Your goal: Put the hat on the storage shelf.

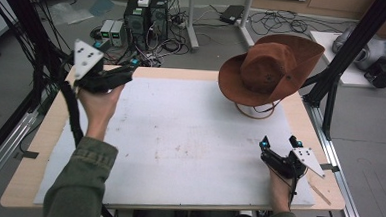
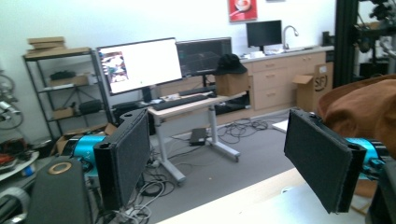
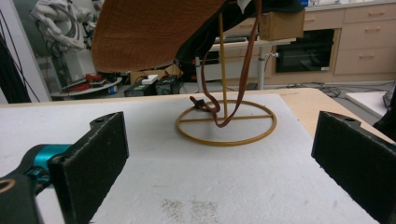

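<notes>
Hat (image 1: 270,67) perched on wire stand (image 3: 226,123); left gripper (image 1: 125,75) and right gripper (image 1: 279,143) both released, empty. Stand probably tipped if brim is knocked.

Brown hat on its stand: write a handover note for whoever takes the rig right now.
Left gripper: open, empty, raised over the table's far left corner.
Right gripper: open, empty, low at the near right, aimed at the stand.
Brown wide-brimmed felt hat: sits on the yellow wire stand with a ring base, far right on the white table mat; its strap hangs down.
Done: hat appears hung.
Left: nothing evident; check it sits steady.
</notes>
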`<state>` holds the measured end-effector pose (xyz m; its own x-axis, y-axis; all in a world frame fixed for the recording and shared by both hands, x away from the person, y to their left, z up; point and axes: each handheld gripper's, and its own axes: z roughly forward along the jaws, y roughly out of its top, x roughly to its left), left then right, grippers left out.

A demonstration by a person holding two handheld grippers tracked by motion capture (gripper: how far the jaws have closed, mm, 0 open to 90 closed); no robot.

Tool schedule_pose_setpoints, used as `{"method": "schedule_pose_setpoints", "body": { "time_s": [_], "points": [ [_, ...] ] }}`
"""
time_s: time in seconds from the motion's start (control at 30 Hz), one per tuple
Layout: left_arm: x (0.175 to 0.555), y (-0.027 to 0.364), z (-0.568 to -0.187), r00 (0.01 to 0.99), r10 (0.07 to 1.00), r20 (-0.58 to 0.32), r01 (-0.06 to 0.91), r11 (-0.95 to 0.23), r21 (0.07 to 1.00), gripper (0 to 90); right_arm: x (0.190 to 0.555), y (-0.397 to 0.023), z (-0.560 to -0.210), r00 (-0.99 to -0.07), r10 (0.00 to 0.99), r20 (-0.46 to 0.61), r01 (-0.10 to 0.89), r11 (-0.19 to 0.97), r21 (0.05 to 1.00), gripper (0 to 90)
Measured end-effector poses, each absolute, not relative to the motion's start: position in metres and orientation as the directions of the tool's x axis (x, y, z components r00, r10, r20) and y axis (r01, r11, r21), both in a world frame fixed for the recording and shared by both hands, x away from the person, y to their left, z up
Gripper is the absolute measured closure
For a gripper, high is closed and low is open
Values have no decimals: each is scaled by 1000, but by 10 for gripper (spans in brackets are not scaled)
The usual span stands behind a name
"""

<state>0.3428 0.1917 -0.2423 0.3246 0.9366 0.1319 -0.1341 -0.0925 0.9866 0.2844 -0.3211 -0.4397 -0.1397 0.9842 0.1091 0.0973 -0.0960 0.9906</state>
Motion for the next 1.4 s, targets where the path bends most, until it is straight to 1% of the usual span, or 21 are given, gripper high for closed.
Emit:
{"method": "schedule_pose_setpoints", "body": {
  "time_s": [0.07, 0.2, 0.33, 0.5, 0.7, 0.83, 1.03, 1.13, 1.2, 1.4],
  "points": [
    [333, 203, -247, 301, 944, 132, -131, -96, 987, 229, 285, -319, -440, -142, 985, 96, 97, -82, 992, 30],
    [312, 229, -265, 251, 962, 102, -114, -75, 991, 221, 283, -318, -440, -146, 985, 97, 98, -83, 992, 30],
    [291, 255, -294, 191, 980, 48, -91, -31, 995, 213, 281, -320, -439, -140, 985, 102, 92, -90, 992, 30],
    [269, 277, -328, 118, 993, 27, -72, -19, 997, 205, 279, -321, -439, -135, 985, 105, 93, -93, 991, 30],
    [245, 283, -361, 51, 998, 47, -95, -42, 995, 204, 278, -322, -439, -130, 985, 113, 97, -101, 990, 30],
    [236, 291, -385, 44, 998, 37, -52, -34, 998, 205, 277, -323, -439, -128, 986, 109, 97, -97, 991, 30],
    [224, 294, -412, -2, 999, 32, -46, -32, 998, 205, 278, -325, -441, -117, 985, 126, 101, -115, 988, 30],
    [223, 292, -423, -11, 999, 39, -31, -40, 999, 206, 278, -326, -441, -112, 985, 129, 101, -118, 988, 30],
    [224, 293, -425, -8, 999, 41, -27, -41, 999, 207, 278, -327, -441, -105, 984, 147, 99, -136, 986, 30],
    [224, 295, -430, -6, 999, 42, -16, -42, 999, 206, 278, -329, -441, -90, 986, 143, 95, -135, 986, 30]
  ]
}}
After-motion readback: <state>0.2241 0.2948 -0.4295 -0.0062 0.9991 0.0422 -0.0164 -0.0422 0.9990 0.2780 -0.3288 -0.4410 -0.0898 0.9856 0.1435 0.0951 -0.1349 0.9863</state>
